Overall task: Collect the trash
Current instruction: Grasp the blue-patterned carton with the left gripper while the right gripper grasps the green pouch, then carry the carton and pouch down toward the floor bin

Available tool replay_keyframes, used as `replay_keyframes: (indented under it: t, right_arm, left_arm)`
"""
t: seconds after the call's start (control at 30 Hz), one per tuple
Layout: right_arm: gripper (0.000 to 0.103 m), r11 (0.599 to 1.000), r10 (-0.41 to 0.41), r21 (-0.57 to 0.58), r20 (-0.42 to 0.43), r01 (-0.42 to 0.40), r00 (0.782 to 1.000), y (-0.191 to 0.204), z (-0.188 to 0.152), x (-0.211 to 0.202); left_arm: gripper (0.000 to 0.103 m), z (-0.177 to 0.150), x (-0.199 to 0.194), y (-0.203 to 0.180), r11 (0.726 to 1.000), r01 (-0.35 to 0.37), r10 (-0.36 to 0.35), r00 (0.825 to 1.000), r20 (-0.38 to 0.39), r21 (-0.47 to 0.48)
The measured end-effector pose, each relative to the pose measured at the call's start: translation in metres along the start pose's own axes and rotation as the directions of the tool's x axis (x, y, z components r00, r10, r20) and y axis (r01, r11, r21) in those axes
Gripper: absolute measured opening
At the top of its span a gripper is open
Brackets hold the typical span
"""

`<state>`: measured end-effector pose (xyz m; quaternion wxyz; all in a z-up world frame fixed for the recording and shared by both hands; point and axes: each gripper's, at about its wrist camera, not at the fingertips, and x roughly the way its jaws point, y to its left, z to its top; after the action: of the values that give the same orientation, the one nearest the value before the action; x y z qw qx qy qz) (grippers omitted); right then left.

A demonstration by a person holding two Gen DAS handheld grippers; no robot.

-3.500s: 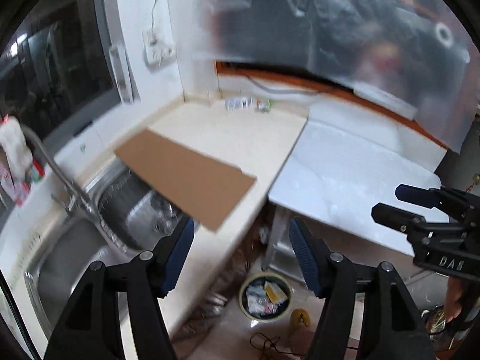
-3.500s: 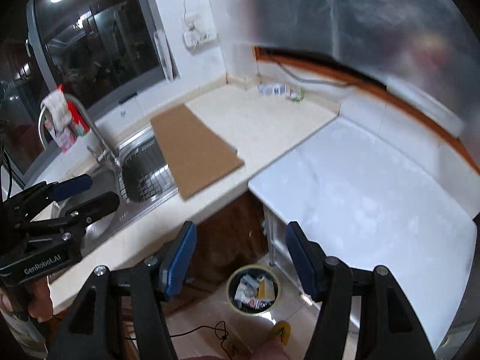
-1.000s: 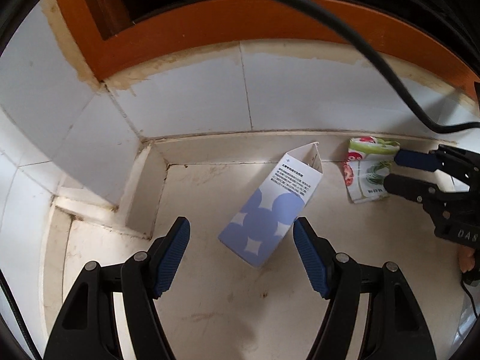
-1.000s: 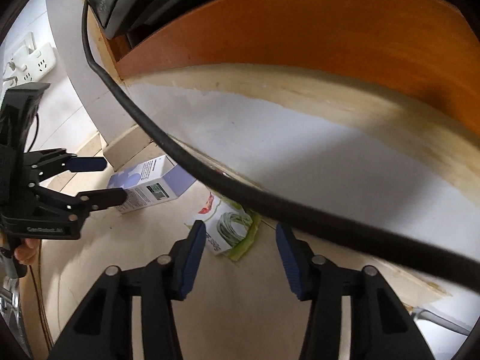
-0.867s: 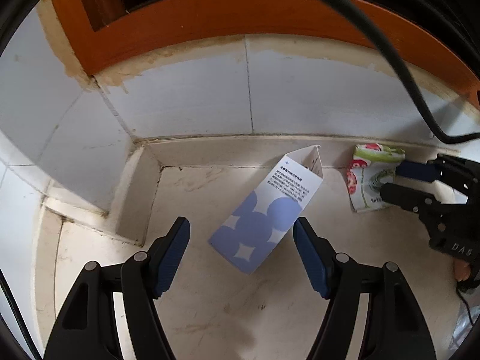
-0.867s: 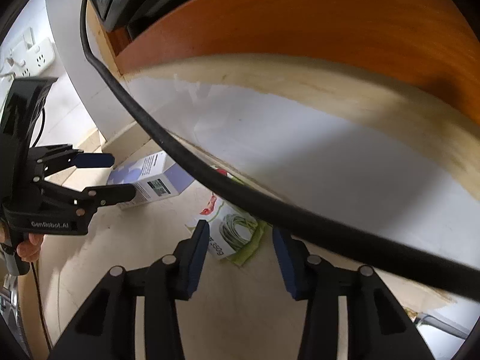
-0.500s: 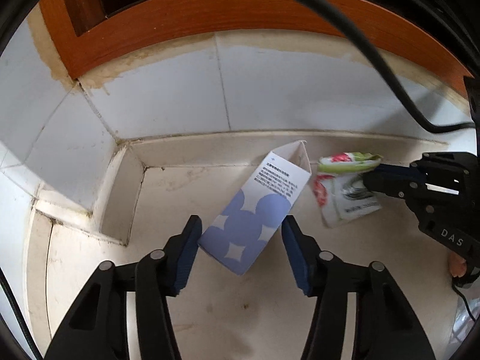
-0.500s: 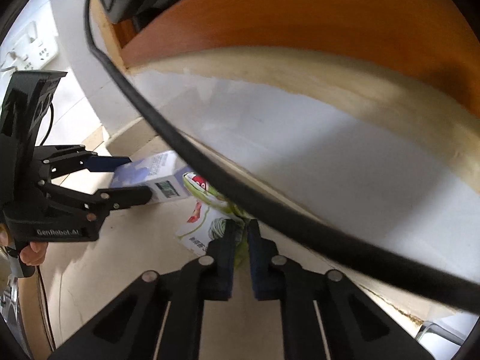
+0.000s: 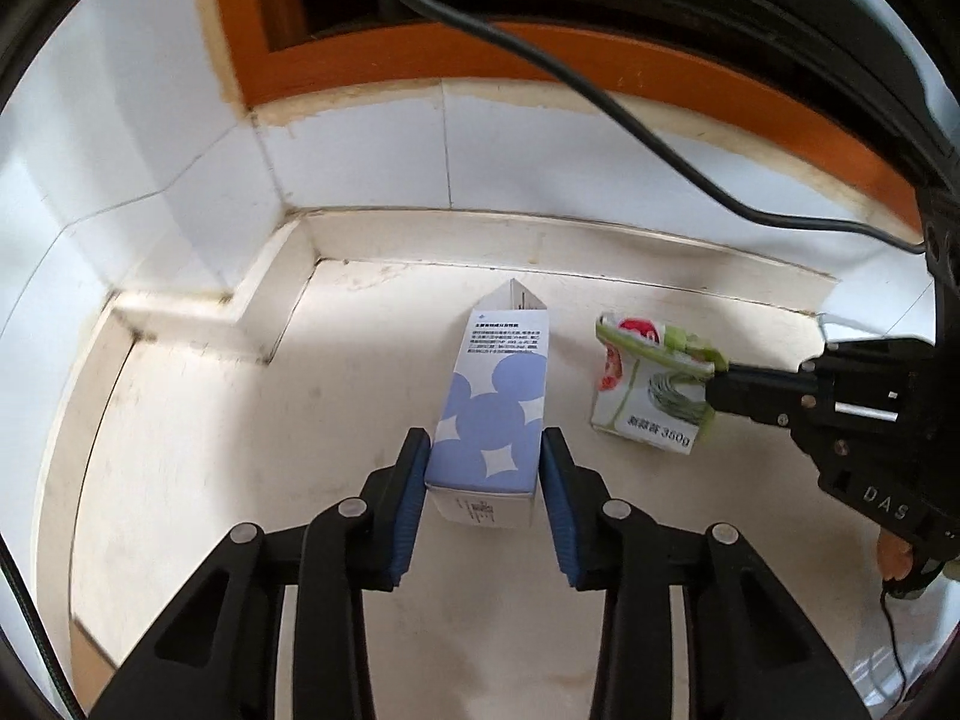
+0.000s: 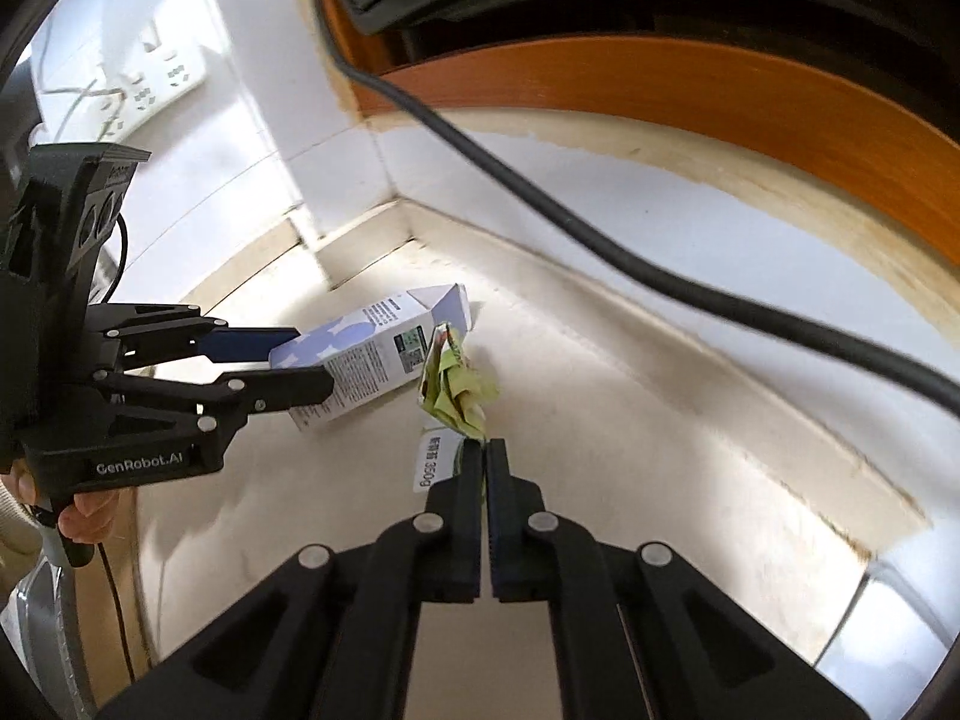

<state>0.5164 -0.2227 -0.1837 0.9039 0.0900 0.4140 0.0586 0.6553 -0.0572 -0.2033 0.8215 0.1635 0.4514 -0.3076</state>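
Both grippers have closed in since a second ago. On the left, the left gripper now clamps its jaws on the near end of the blue-and-white carton, which lies on the cream bench. To its right, the right gripper has its jaws pinched tight on the crumpled green wrapper, just beside the carton.

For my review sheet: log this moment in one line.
left gripper: shut on carton | right gripper: shut on wrapper | place: counter corner
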Motion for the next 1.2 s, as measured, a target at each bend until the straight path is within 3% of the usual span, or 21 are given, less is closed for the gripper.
replay_keyframes:
  t: [0.33,0.43,0.73,1.2]
  right_arm:
    - [0.001,0.997,0.076,0.003,0.007,-0.076,0.997,0.019,-0.024,-0.055]
    - [0.001,0.995,0.101,0.004,0.016,-0.101,0.995,0.024,-0.027,-0.075]
    - [0.001,0.977,0.206,-0.073,0.054,-0.202,0.977,0.039,-0.049,-0.175]
    - [0.001,0.937,0.315,-0.189,0.098,-0.293,0.944,0.085,-0.096,-0.312]
  left_arm:
    - [0.034,-0.026,-0.064,-0.028,0.995,-0.028,0.028,1.000,0.000,-0.098]
    - [0.034,-0.039,-0.100,-0.056,0.992,-0.042,0.042,0.999,0.002,-0.120]
    - [0.034,-0.067,-0.198,-0.131,0.978,-0.095,0.103,0.994,0.032,-0.188]
    - [0.034,-0.149,-0.347,-0.218,0.939,-0.169,0.203,0.975,0.086,-0.298]
